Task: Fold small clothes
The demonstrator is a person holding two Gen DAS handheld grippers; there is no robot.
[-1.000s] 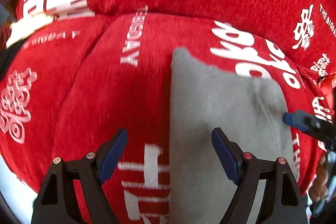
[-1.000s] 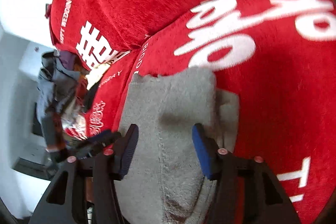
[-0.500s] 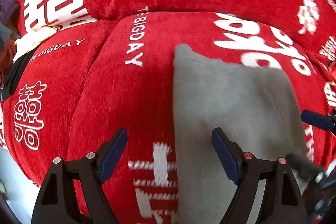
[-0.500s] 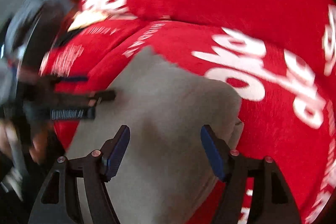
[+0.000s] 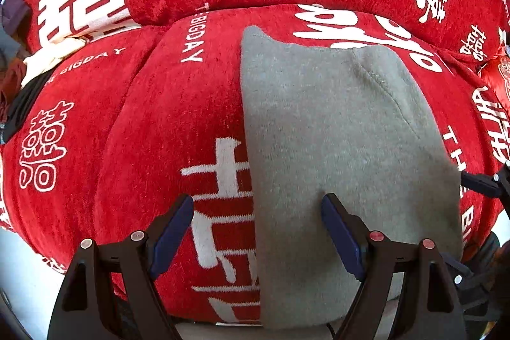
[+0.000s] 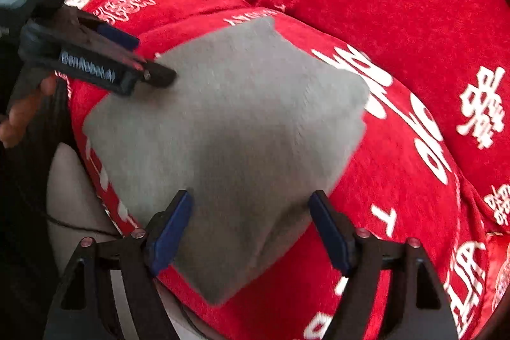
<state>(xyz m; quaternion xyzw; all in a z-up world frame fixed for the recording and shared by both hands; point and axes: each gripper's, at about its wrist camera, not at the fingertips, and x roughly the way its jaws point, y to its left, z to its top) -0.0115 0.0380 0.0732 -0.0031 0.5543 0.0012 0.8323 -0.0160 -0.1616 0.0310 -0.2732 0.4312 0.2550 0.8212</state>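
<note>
Fleece, grey and soft, the folded garment [image 5: 334, 148] lies flat on the red sofa cushion [image 5: 159, 123], near its front edge. It looks light and floppy (best taken at a corner or hem). The left gripper [image 5: 256, 236] hovers with jaws spread; the right gripper [image 6: 250, 233] has jaws opening, pinching nothing. Open cushion lies left and far.
</note>
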